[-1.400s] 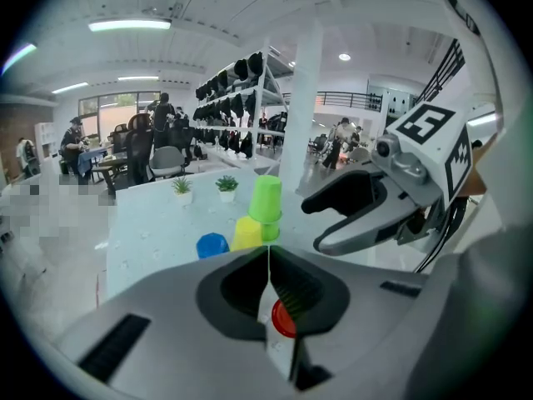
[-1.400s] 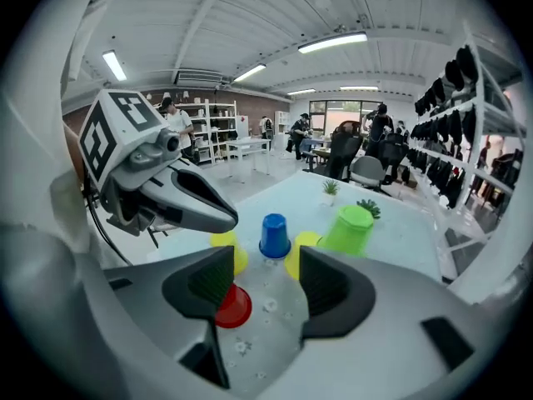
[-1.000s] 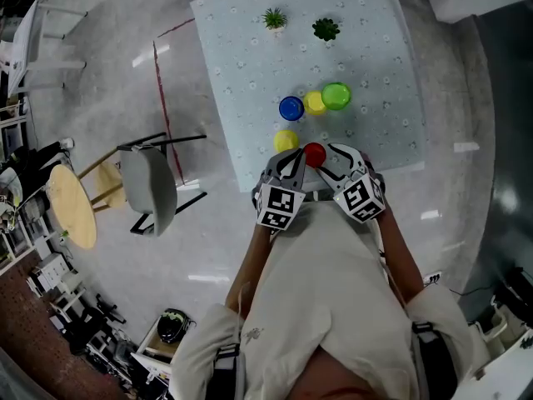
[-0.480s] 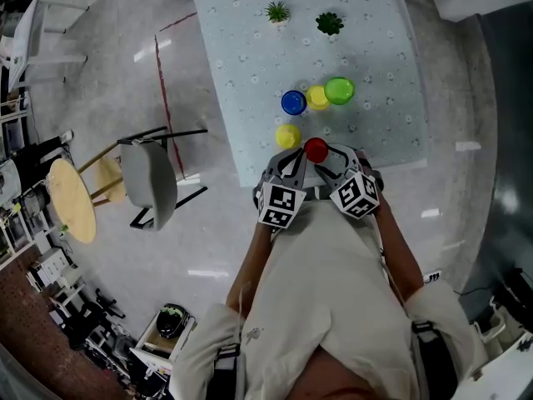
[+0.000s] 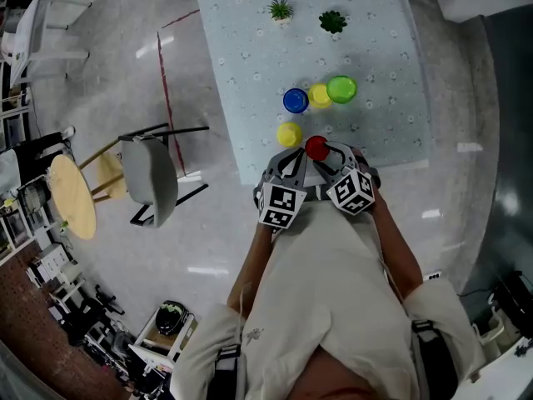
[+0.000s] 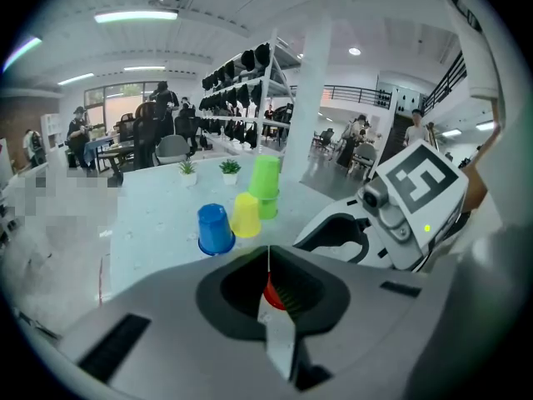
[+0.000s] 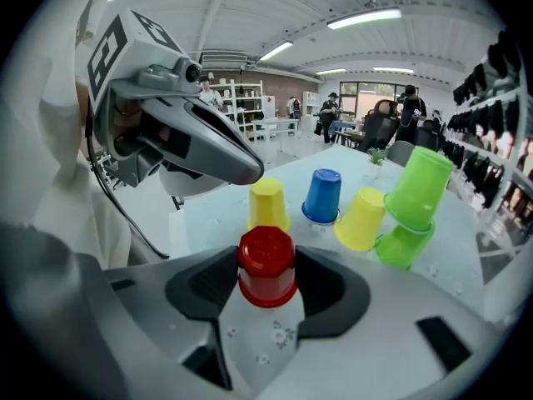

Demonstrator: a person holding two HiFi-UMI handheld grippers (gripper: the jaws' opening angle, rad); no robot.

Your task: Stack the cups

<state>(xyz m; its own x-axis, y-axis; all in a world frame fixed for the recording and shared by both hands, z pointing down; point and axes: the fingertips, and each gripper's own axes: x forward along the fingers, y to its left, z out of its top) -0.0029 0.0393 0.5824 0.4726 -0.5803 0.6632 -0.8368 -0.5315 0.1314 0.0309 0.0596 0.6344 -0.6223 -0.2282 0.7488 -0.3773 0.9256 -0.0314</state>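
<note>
The red cup (image 7: 266,257), upside down at the lower edge of the table (image 5: 250,73), is clasped by the right gripper (image 7: 266,283), whose jaws have just been closing. The left gripper (image 6: 268,261), at its left, is clenched and empty.

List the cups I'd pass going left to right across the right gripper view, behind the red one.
Upright yellow cup → blue cup → tilted yellow cup → green cups. The red cup overlaps the upright yellow one, so it's left out.
</note>
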